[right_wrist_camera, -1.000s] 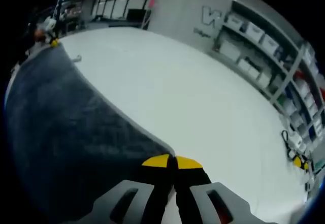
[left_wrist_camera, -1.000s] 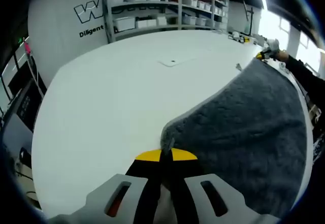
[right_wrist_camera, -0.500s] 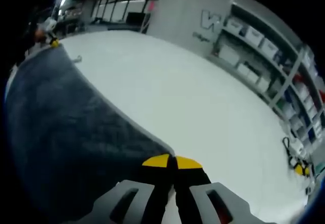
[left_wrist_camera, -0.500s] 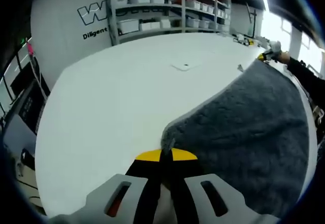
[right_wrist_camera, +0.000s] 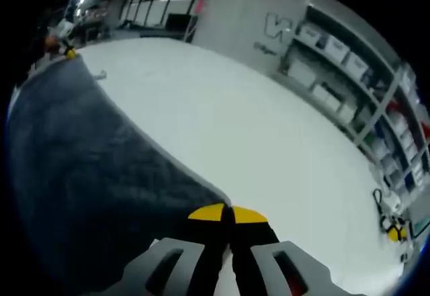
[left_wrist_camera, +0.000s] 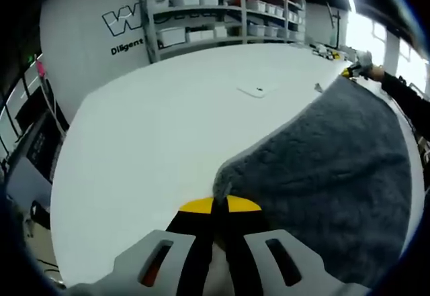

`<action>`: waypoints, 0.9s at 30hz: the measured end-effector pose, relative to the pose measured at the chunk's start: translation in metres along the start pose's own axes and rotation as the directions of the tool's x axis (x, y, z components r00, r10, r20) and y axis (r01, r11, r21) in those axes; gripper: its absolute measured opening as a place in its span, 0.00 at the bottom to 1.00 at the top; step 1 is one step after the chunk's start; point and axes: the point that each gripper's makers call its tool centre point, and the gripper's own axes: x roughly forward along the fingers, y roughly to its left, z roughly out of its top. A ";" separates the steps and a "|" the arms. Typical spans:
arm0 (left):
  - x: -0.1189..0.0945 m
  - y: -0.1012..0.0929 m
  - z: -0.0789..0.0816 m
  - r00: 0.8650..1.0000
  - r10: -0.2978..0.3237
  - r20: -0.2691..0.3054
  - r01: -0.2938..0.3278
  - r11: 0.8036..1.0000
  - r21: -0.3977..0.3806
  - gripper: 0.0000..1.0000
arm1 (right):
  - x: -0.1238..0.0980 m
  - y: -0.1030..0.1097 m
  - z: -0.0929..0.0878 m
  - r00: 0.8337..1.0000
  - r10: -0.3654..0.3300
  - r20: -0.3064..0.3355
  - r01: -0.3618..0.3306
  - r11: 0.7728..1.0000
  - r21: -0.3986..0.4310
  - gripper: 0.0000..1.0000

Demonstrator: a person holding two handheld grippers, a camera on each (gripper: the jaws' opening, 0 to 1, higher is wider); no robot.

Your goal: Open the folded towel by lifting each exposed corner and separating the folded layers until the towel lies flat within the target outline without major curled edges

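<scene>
One grey towel [left_wrist_camera: 329, 168] stretches out across the white tabletop [left_wrist_camera: 168, 128], each near corner pinched in a claw. Left claw [left_wrist_camera: 213, 205] has its jaws clamped together on one corner, and right claw [right_wrist_camera: 228, 213] is clamped the same way on the other. Shelves of bins [left_wrist_camera: 215, 14] line the far wall.

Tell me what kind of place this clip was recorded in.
Probably a lab or workshop with storage. Metal shelving stacked with pale bins lines the wall, which carries large logo lettering. The grey towel lies on a big white table, a corner pinched in each of the tongs.
</scene>
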 end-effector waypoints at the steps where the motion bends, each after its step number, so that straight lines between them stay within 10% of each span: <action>1: 0.000 0.001 0.000 1.000 -0.002 -0.003 0.002 1.000 0.009 0.02 | 0.001 0.000 0.000 1.000 0.001 -0.003 -0.001 1.000 0.001 0.00; 27: 0.010 0.036 0.014 0.998 0.048 0.040 -0.051 0.997 0.066 0.01 | 0.023 -0.011 0.015 1.000 -0.014 0.021 0.012 0.996 0.092 0.00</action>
